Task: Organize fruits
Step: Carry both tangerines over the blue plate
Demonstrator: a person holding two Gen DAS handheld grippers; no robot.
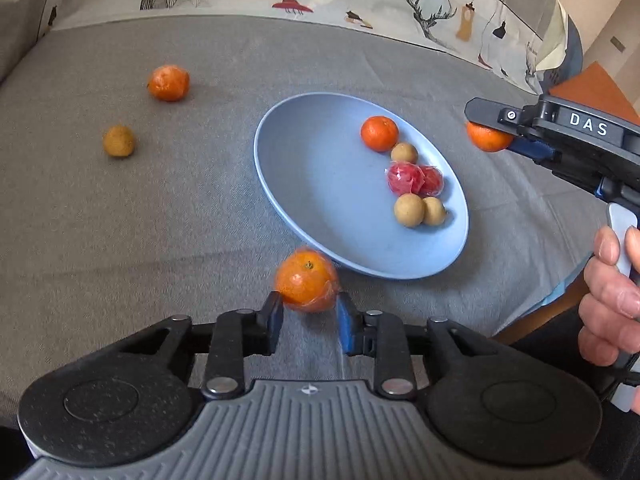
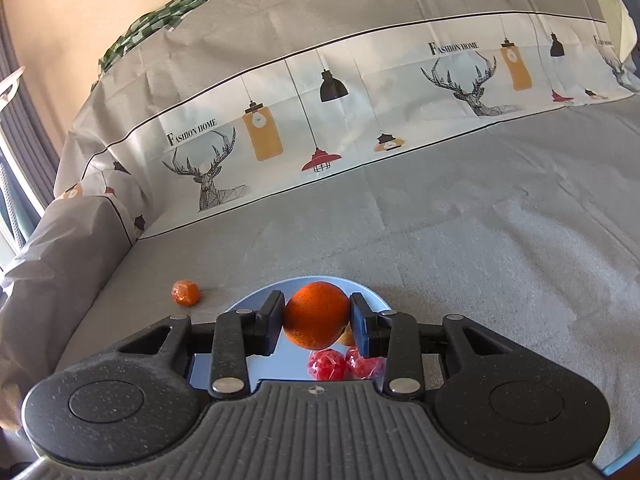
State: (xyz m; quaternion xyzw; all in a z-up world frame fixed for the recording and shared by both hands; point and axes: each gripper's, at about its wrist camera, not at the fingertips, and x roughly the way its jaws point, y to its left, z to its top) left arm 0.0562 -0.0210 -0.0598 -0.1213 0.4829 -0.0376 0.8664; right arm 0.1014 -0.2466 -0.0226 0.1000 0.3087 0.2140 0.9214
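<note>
From the left wrist camera we count four oranges, four small brown fruits and two red wrapped fruits on a grey-covered table point(image 1: 160, 208). One wrapped orange point(image 1: 306, 286) sits between our left gripper's point(image 1: 310, 314) fingers, just off the near rim of the blue plate point(image 1: 320, 200); the picture is blurred there and we cannot tell whether the fingers press on it. A wrapped orange point(image 1: 168, 82) and one brown fruit point(image 1: 119, 141) lie well apart on the far left. The plate holds one orange point(image 1: 379, 133), three brown fruits point(image 1: 409, 209) and the two red wrapped fruits point(image 1: 405, 178). At right, a hand point(image 1: 612, 300) holds our right gripper point(image 1: 494, 130), fingers clamped on the fourth orange point(image 1: 486, 138).

From the right wrist camera we see two oranges. The held orange point(image 2: 317, 314) is gripped between our right gripper's point(image 2: 318, 322) fingers above the plate point(image 2: 248, 300), with the two red fruits point(image 2: 327, 365) below. The loose wrapped orange point(image 2: 185, 292) lies left of the plate.
</note>
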